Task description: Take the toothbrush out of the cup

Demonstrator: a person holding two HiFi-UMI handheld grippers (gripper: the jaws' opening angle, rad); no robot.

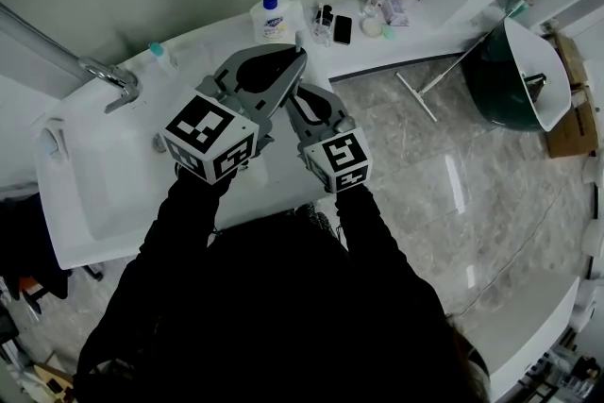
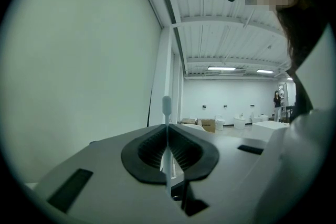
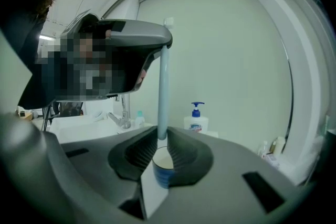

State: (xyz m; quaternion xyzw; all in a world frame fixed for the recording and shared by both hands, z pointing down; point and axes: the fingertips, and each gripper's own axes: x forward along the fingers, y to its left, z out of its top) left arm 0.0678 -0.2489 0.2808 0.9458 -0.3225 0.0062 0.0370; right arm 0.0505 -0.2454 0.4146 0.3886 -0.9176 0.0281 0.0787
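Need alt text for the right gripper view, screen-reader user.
The right tongs grip a blue cup, and a pale blue toothbrush rises straight from its mouth to the left tongs, which clamp it above. Behind are a sink faucet, a pump soap bottle and a pale wall.

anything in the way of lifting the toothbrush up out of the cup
Nothing visible does. The left gripper is shut on the toothbrush, the right gripper is shut on the cup, and the space over the cup holds only the toothbrush and the left gripper.
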